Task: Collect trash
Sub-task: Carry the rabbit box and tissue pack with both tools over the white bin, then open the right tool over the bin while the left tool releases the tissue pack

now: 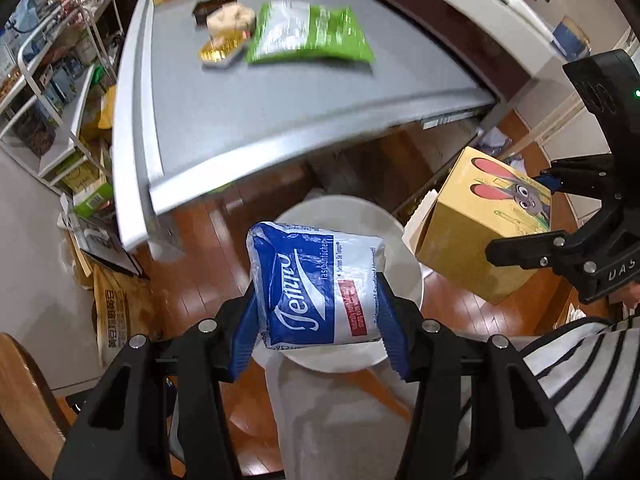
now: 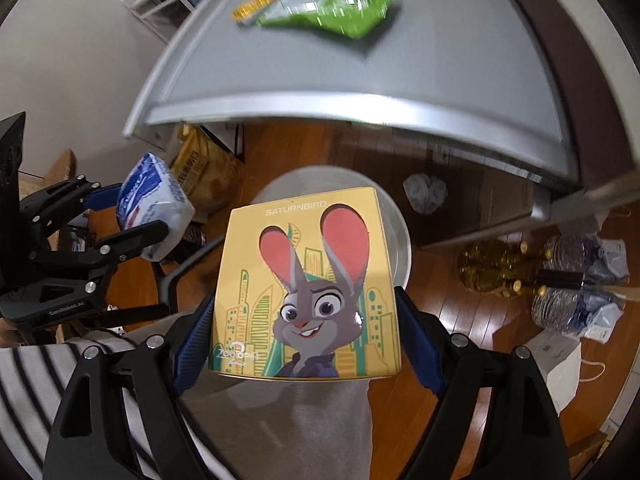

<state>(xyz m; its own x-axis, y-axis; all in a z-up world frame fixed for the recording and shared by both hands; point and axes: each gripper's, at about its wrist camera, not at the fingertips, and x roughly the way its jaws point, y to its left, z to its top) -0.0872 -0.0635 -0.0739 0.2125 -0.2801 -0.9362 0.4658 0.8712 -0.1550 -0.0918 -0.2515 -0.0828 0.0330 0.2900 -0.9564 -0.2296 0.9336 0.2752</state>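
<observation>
Left gripper [image 1: 320,320] is clamped on the tissue pack [image 1: 316,288], right gripper [image 2: 308,336] clamped on the yellow rabbit box [image 2: 308,292], both above the white bin [image 1: 404,256]. Green bag [image 1: 308,32] lies on the bench [image 1: 280,104], beside what may be a gold wrapper [image 1: 218,54], blurred.

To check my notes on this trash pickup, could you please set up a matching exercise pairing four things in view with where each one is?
Things:
1. tissue pack
2. yellow box
3. green bag
4. water bottles

Places:
A. lying on the grey table
B. on the wooden floor
C. between the jaws of the left gripper
D. between the jaws of the right gripper

Pairs: 1-C, 2-D, 3-A, 4-B
</observation>
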